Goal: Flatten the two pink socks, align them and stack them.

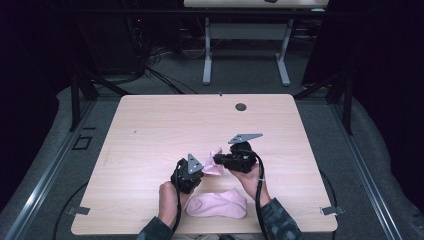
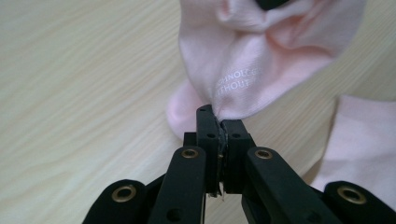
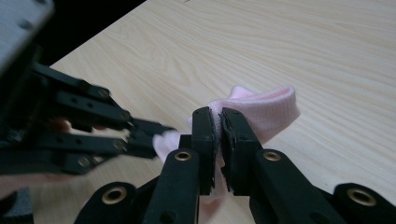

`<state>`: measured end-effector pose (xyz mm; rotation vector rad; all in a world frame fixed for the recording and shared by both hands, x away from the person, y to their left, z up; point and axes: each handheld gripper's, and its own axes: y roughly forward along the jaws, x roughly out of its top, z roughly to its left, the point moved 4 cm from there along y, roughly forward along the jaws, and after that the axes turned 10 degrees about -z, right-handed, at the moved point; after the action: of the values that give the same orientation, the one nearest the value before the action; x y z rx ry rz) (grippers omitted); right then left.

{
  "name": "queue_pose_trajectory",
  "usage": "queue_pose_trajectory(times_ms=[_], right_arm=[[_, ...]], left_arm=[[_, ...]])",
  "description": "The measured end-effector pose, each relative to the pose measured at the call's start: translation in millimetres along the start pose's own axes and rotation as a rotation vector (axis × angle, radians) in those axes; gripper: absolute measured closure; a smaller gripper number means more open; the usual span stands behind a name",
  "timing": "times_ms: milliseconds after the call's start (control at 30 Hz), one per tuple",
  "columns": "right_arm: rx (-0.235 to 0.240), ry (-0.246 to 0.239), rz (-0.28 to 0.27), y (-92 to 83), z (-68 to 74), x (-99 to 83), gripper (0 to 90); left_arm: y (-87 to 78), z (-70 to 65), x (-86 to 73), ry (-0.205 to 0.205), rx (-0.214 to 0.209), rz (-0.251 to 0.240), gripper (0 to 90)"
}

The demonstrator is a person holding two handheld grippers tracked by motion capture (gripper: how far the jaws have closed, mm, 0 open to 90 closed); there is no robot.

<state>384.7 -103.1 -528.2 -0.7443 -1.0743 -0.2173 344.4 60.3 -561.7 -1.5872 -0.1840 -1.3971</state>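
- High view shows me both grippers meeting over the near middle of the table (image 1: 150,125); the left gripper (image 1: 197,172) and right gripper (image 1: 217,160) hold one pink sock (image 1: 214,162) between them, lifted off the wood
- Left gripper view: my jaws are pressed together on a pinch of the sock (image 2: 261,60), near some small white lettering; nothing of a gap shows between the pads
- Right gripper view: my right gripper (image 3: 219,121) is likewise clamped on the sock (image 3: 271,109), at what looks like its ribbed cuff; the left gripper (image 3: 140,135) sits just beside, on the same cloth
- A second sock (image 1: 217,204) lies flat at the near edge, between my forearms; neither gripper touches it
- I judge the work to be about pairing or folding these socks; the pickup of the first is done, with two grips secured
- Left to do, as I read it: stretch or straighten the held sock; lay it on or beside the flat one; let go; none of that shows as done yet
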Motion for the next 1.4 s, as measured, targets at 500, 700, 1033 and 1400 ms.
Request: queue_pose_trajectory(times_ms=[500, 700, 1033, 1400], right_arm=[[-0.155, 0.054, 0.138, -23.3, -49.4, -53.1, 57.4], [-0.172, 0.019, 0.143, -18.0, -47.0, -48.4, 53.0], [-0.192, -0.010, 0.215, 1.9, -51.9, -56.1, 68.0], [-0.173, -0.004, 0.231, 4.5, -56.0, -64.1, 84.9]], left_arm=[[-7.2, 22.4, -12.9, -0.157, -0.103, 0.057, 36.9], [10.3, 49.2, -17.0, -0.249, -0.094, 0.124, 40.2], [46.1, 40.2, -16.7, -0.213, -0.120, 0.222, 54.2], [45.6, 35.1, -17.1, -0.149, -0.131, 0.209, 88.4]])
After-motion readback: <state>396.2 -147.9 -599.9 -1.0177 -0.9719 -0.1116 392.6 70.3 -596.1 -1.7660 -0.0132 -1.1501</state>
